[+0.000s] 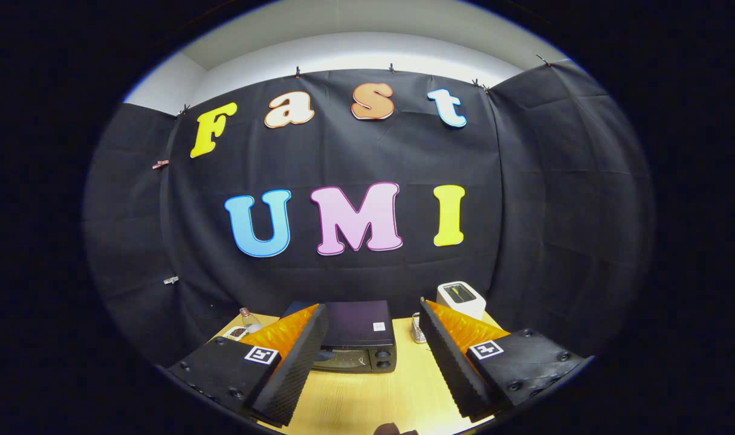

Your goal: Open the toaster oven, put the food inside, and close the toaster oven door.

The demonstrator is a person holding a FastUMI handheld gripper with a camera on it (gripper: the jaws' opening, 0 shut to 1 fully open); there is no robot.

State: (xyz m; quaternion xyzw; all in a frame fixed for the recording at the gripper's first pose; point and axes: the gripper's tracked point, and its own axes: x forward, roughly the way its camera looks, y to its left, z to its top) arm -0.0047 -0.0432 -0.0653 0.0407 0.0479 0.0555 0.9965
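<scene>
Gripper (373,356) fingers spread wide, holding nothing. Toaster oven (356,339) just ahead, between fingers, on wooden table (367,402); door closed. Likely heavy, rigid, stable; door hinged, glass probably fragile. Best hold: door's top handle, not discernible here. Food not identifiable.

On the table (367,393) stand one toaster oven (358,338), one white toaster (461,299), one bottle (249,319) and one small dish (236,332).
</scene>
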